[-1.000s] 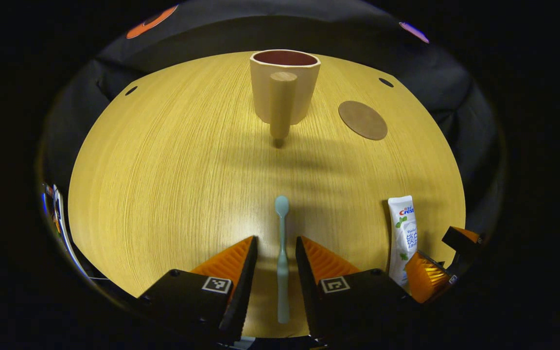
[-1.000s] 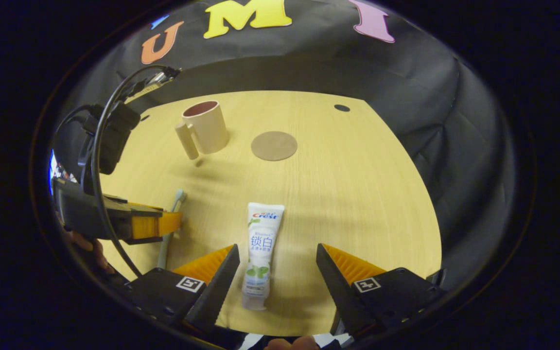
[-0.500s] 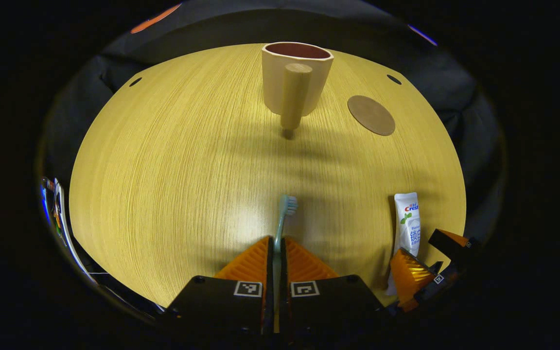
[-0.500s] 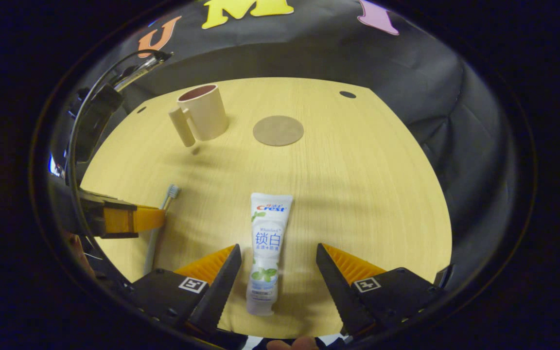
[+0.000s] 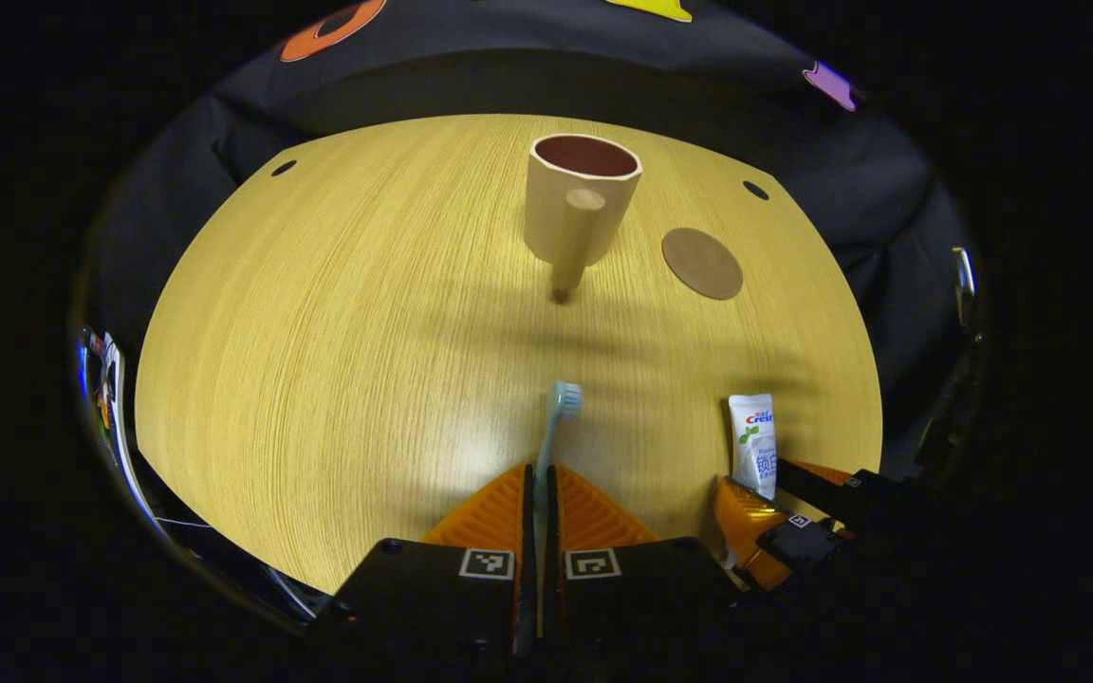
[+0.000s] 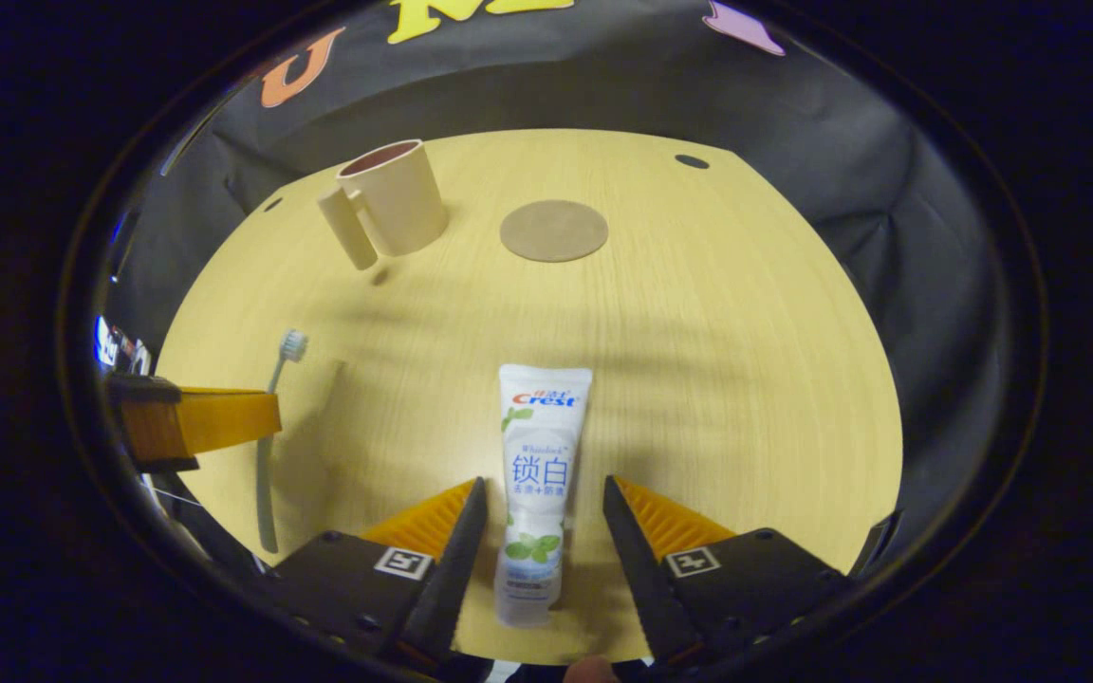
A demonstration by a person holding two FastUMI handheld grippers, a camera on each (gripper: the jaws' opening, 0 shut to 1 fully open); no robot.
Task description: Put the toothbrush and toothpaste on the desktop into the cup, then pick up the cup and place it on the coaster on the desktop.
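My left gripper [image 5: 539, 472] is shut on the handle of a pale green toothbrush [image 5: 561, 400], whose head points at the cup. From the right gripper view the toothbrush [image 6: 267, 455] slants head-up in the left gripper [image 6: 197, 422] and casts a shadow on the table. The white toothpaste tube [image 6: 539, 455] lies flat between the fingers of my right gripper [image 6: 542, 489], which is open with a small gap on each side. A beige cup [image 5: 580, 199] [image 6: 390, 199] with a peg handle stands at the far side. The round brown coaster [image 5: 701, 263] [image 6: 553, 230] lies to its right.
The round wooden table [image 5: 319, 332] [image 6: 746, 379] has small dark holes near its far edge. The booth's black cloth wall rises behind it. The toothpaste tube [image 5: 753, 438] and the right gripper [image 5: 793, 517] sit at the lower right of the left gripper view.
My left gripper shut on the toothbrush, turned it bristles sideways and raised it slightly. My right gripper's fingers narrowed around the toothpaste and moved forward along it.
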